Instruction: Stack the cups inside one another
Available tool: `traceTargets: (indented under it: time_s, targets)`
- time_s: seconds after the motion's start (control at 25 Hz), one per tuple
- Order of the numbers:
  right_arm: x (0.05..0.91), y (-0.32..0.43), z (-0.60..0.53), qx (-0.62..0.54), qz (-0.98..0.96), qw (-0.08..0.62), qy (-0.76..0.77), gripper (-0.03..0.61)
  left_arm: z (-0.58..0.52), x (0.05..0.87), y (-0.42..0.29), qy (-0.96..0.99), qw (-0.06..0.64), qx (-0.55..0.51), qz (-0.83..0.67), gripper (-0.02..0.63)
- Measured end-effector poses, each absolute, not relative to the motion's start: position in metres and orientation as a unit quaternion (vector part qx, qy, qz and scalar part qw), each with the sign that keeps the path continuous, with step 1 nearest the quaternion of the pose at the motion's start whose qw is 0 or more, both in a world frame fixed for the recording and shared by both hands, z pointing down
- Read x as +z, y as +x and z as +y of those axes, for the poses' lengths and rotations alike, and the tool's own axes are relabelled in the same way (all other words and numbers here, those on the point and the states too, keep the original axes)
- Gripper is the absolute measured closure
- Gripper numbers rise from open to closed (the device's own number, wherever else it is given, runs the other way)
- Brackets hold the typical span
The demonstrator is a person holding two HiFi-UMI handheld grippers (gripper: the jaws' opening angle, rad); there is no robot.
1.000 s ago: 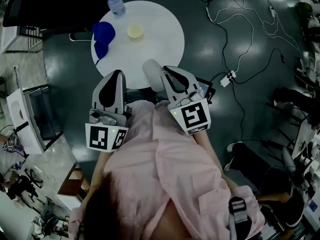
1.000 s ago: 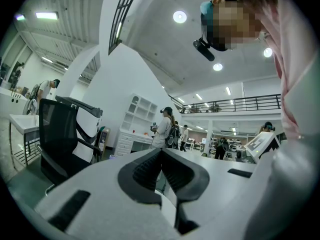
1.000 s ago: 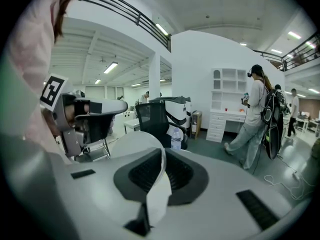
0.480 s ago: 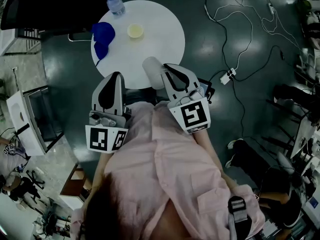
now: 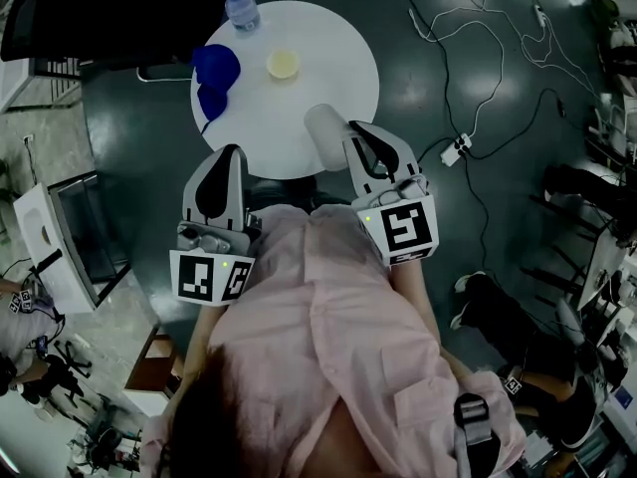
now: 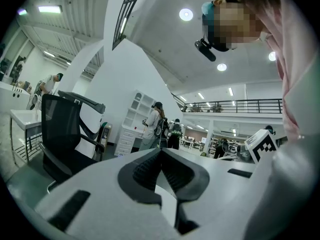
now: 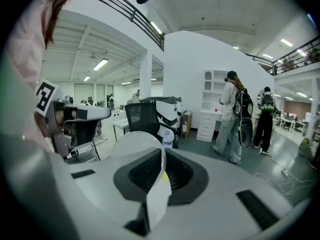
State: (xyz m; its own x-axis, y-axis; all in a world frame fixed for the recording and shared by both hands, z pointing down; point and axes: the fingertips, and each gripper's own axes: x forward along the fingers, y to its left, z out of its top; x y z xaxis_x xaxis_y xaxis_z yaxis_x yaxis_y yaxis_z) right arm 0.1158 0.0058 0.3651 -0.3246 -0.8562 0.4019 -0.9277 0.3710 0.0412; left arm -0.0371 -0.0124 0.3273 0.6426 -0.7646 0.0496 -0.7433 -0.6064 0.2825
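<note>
A round white table (image 5: 314, 93) carries two blue cups (image 5: 216, 66), one small yellow cup (image 5: 283, 64) and a water bottle (image 5: 242, 10). My right gripper (image 5: 356, 137) is shut on the rim of a white cup (image 5: 325, 129), held over the table's near right edge. In the right gripper view the white cup's wall (image 7: 150, 149) is pinched between the jaws of the right gripper (image 7: 162, 166). My left gripper (image 5: 227, 157) hovers at the table's near left edge, shut and empty. In its own view the left gripper (image 6: 161, 154) has its jaws touching.
An office chair (image 6: 65, 134) stands to the left beyond the table. Cables and a power strip (image 5: 453, 155) lie on the dark floor to the right. A cabinet (image 5: 60, 232) sits at the left. Several people stand in the background near white shelves (image 7: 212, 109).
The table and the right gripper with its white cup have slid slightly right in the head view. The left gripper has drifted a little left relative to the table.
</note>
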Motion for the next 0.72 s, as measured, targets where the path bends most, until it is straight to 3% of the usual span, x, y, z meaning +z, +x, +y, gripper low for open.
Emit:
traceTargets:
  time_s: [0.72]
  targets:
    - [0.356, 0.126, -0.017, 0.108, -0.789, 0.197, 0.572, 0.538, -0.035, 0.323, -0.050, 0.902, 0.151, -0.047, -0.402, 0.596]
